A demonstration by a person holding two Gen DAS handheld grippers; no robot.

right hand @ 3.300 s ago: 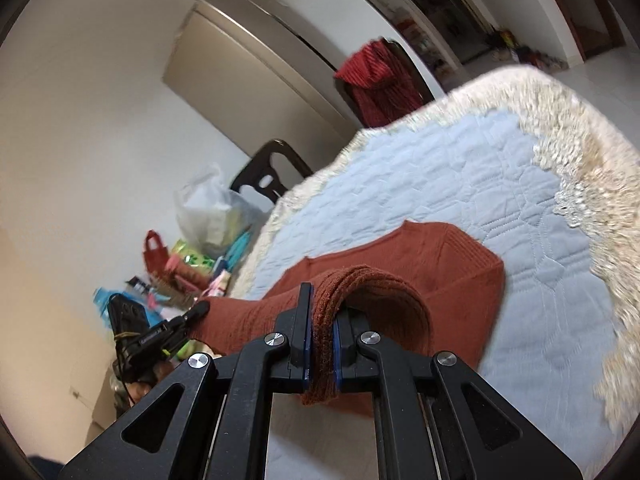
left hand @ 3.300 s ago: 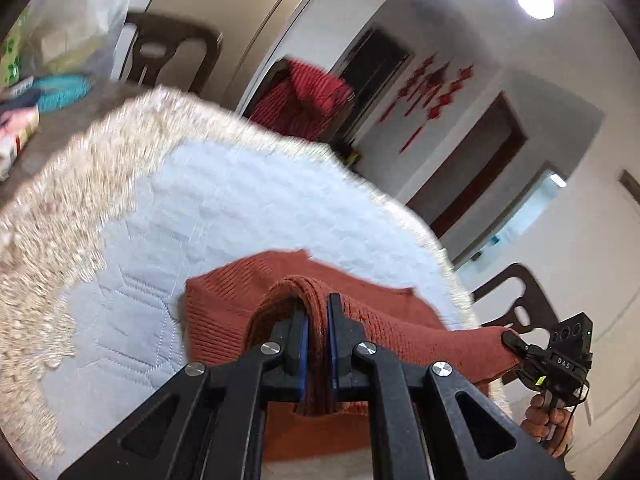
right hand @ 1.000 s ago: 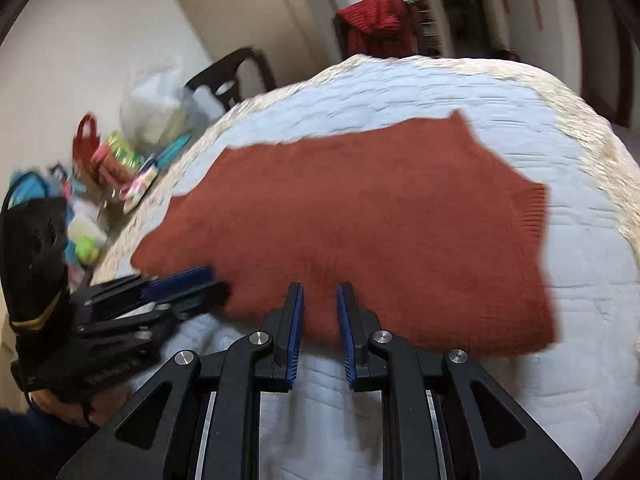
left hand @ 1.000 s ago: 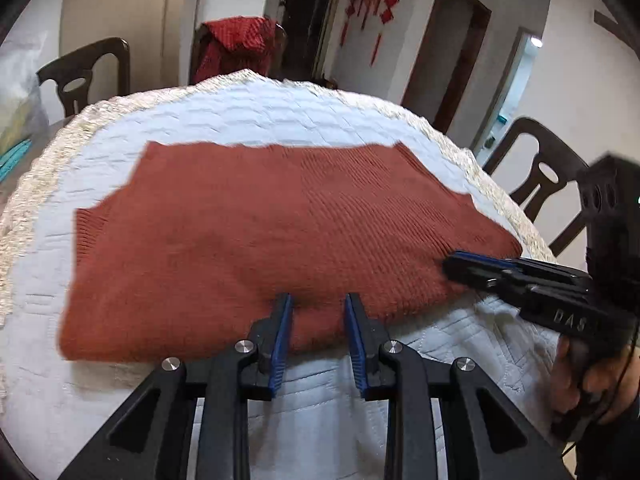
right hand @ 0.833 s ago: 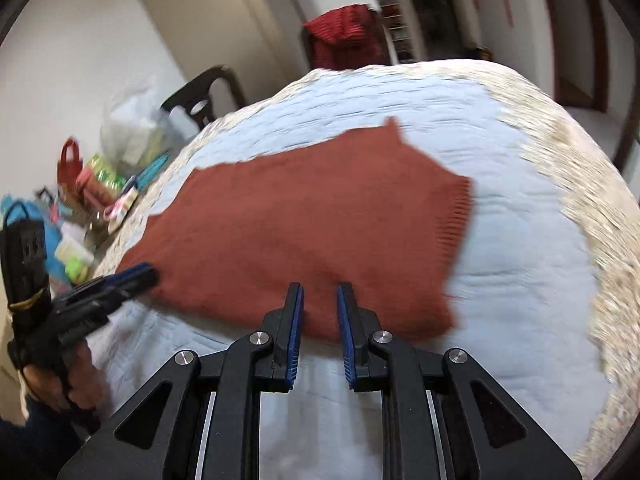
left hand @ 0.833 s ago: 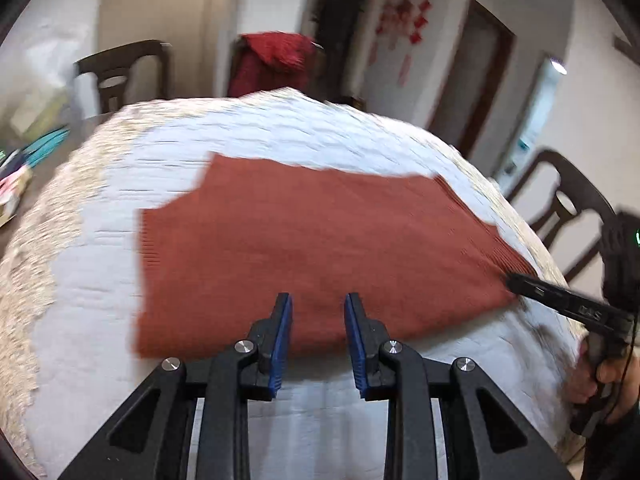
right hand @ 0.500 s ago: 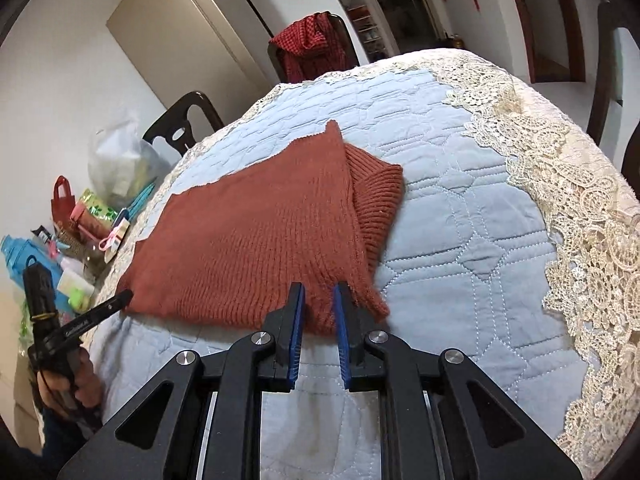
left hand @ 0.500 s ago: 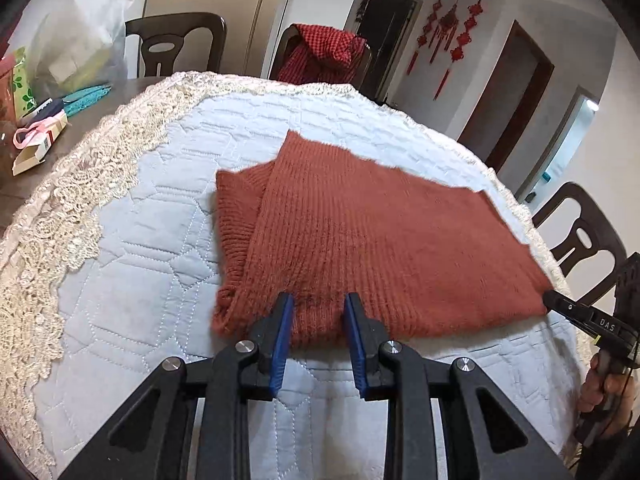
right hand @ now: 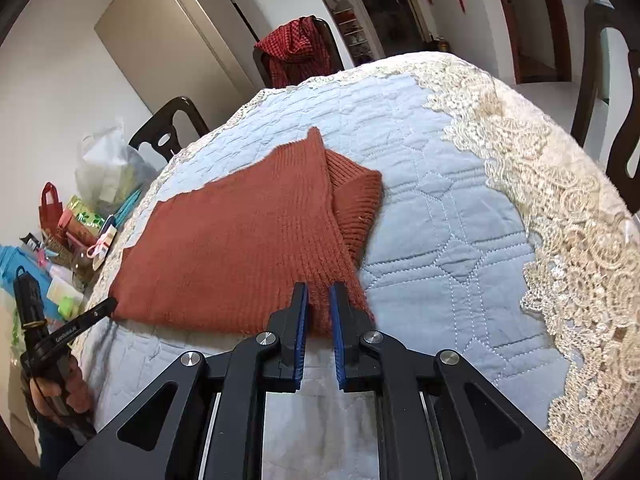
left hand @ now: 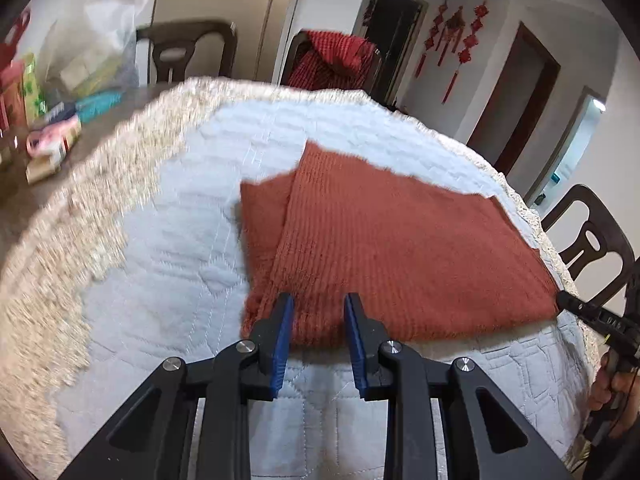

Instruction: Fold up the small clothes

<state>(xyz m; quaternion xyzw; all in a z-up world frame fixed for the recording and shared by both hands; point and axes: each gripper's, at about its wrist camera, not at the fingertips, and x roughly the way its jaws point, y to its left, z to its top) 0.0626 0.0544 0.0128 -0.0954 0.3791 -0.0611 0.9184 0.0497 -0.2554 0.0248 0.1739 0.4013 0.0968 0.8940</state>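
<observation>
On the table (right hand: 460,208), near its front edge, the sweater (right hand: 240,248) lies folded once, a ribbed part sticking out. More folds are probably left. The left gripper (left hand: 318,312) and right gripper (right hand: 319,300) are both open, holding nothing.

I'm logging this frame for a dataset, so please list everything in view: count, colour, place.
knit garment: 1, rust-red, flat on the cloth, one end folded over.
quilted cloth: 1, pale blue with cream lace edge, covering the table.
chairs: at least 3, dark wood, around the table.
checked garment: 1, red, draped on the far chair.
clutter: several packets and bags, mixed colours, beyond the cloth's edge.
left tongs: black with blue pads, open at the near hem.
right tongs: same, open at the near hem.
</observation>
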